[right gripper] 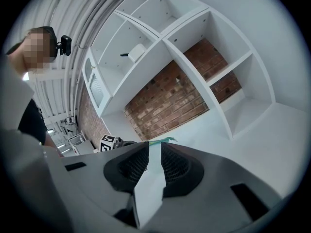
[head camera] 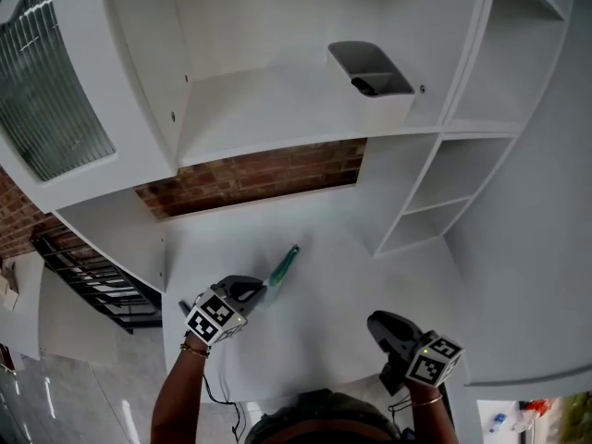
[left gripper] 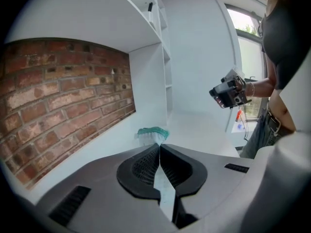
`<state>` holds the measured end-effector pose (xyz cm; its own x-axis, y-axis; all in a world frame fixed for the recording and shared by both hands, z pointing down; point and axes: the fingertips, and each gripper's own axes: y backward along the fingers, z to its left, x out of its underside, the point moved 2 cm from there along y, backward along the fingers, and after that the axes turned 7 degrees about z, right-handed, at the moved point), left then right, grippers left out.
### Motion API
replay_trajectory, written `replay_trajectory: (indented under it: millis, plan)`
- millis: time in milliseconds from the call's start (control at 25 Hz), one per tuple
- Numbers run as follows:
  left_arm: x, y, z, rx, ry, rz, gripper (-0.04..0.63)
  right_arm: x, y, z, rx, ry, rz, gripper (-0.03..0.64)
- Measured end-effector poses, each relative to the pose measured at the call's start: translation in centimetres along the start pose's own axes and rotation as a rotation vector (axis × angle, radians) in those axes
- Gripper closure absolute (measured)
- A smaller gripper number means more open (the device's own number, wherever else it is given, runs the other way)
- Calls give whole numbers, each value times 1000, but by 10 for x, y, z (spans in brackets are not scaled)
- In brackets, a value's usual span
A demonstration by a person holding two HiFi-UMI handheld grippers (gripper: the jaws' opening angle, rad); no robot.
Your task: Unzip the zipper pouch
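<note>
**Light, floppy pouch wants one claw to anchor it and one to pull**

Nearest the person, the right claw (head camera: 374,321) hangs over the near right of the white tabletop (head camera: 351,276), its jaws a narrow slit apart with nothing between them. Further in and to the left, the left claw (head camera: 260,291) has its jaws pressed together. I see nothing caught in them.

Just beyond its tips lies the teal zipper pouch (head camera: 283,266), slim and flat on the tabletop, its long side running away toward the brick wall (head camera: 259,176).

It looks small, thin and soft, so probably very light and likely to skid or bunch on the smooth surface if tugged from one end only. The sensible holds would be the fabric at the zipper's closed end and the slider tab, which is too small to make out here.
</note>
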<state>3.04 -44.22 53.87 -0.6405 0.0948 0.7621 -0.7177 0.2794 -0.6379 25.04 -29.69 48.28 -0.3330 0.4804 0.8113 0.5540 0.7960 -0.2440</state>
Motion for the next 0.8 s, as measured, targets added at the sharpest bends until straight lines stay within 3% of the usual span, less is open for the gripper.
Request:
replay_trajectory:
  millis: [160,440,800]
  plan:
    - [-4,-17,-30,80,47,-33,588,0,8,-6,18,-23,-15,546]
    - [14,-32,-65,158,225,-36,588,-2,18,-18,35,-66,-32,546]
    - [42,-37,-88,139,355,-9,588,6,13,-28,14,-23,9,546]
